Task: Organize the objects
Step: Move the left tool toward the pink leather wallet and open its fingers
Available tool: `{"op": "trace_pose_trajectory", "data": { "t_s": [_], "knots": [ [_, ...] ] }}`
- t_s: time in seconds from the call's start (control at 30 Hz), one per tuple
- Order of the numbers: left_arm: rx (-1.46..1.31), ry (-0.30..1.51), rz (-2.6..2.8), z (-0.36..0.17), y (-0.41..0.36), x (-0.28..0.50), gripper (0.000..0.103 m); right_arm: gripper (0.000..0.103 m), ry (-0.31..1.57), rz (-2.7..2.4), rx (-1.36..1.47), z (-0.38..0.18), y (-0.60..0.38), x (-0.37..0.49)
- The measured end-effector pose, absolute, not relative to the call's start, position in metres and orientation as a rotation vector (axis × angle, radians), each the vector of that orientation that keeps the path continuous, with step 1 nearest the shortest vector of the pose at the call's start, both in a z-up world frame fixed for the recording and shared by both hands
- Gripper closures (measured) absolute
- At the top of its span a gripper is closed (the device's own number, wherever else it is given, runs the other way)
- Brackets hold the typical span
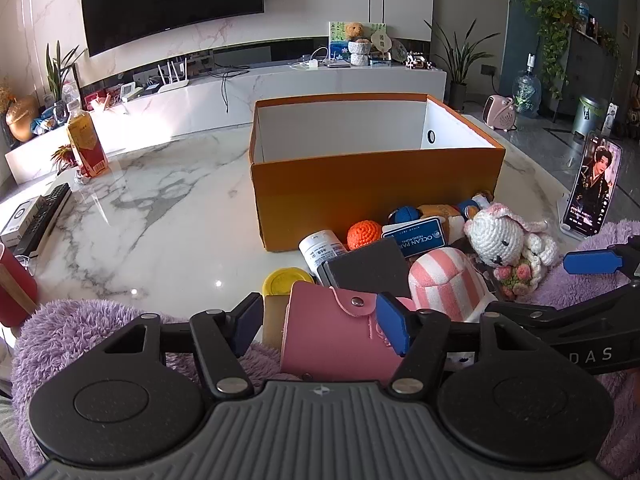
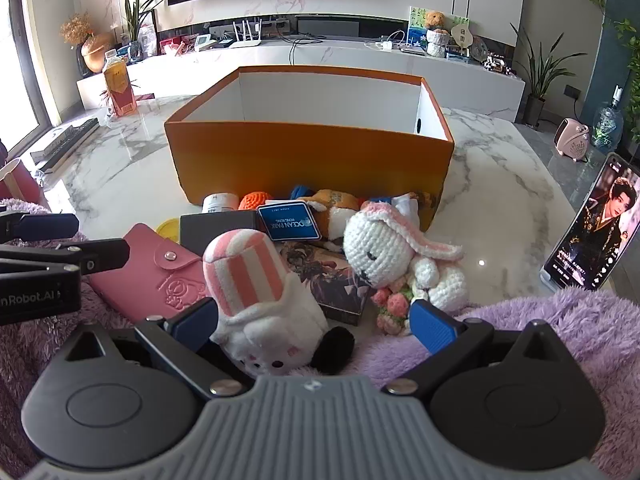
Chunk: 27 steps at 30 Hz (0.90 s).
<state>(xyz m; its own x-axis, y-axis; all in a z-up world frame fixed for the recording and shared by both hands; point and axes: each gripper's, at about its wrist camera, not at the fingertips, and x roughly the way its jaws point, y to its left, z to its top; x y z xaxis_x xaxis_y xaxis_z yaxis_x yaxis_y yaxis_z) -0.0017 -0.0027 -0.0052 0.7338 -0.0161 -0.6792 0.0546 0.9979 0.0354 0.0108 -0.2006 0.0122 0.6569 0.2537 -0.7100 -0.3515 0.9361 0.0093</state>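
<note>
On my left wrist feed the left gripper (image 1: 320,322) has its jaws spread wide on either side of the pink wallet (image 1: 336,332); I cannot tell whether the pads touch it, and nothing looks clamped. The wallet lies at the near edge of the pile, partly on the purple fleece (image 1: 80,320). That feed alone shows the white bottle (image 1: 322,249) lying on its side, the yellow lid (image 1: 286,280) just behind the wallet and the whole orange crochet ball (image 1: 363,233).

My right wrist feed gives what the left one hides: the face and black ear of the striped plush (image 2: 256,292), which lies between the wide-open jaws of the right gripper (image 2: 314,322); its left pad is just beside the plush and the right pad stands apart, so nothing is held. Only here do I see the dark printed box (image 2: 332,280) under the plush and the crochet bunny (image 2: 384,256), whose flowers sit near the right pad.

The orange box (image 2: 308,160) stands open on the marble worktop (image 2: 500,184) behind the pile, its white inside bare as far as both feeds reach. The clutter, with the blue Ocean Park card (image 2: 289,221) and a dark grey case (image 2: 218,228), crowds against its near wall. A phone (image 2: 588,224) leans upright on a stand to the right, screen lit. A drink bottle (image 1: 85,142) stands far left.
</note>
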Motion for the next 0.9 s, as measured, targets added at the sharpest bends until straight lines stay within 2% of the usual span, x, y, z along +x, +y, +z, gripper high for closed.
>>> {"op": "trace_pose_trajectory", "data": {
  "t_s": [0.33, 0.7, 0.77, 0.9],
  "knots": [
    [0.055, 0.755, -0.034, -0.0060, -0.0025, -0.0016, 0.030, 0.001, 0.786, 0.345, -0.135, 0.0123, -0.2003, 0.0105],
    [0.058, 0.786, -0.069, -0.0097, -0.0014, -0.0001, 0.044, 0.002, 0.780, 0.367, -0.118, 0.0121, -0.2004, 0.0111],
    [0.056, 0.796, -0.071, -0.0101, 0.0003, 0.0010, 0.046, 0.005, 0.773, 0.378, -0.121, 0.0122, -0.1985, 0.0108],
    [0.050, 0.833, -0.079, -0.0122, 0.0060, 0.0059, 0.051, 0.022, 0.759, 0.422, -0.131, 0.0140, -0.1919, 0.0108]
  ]
}}
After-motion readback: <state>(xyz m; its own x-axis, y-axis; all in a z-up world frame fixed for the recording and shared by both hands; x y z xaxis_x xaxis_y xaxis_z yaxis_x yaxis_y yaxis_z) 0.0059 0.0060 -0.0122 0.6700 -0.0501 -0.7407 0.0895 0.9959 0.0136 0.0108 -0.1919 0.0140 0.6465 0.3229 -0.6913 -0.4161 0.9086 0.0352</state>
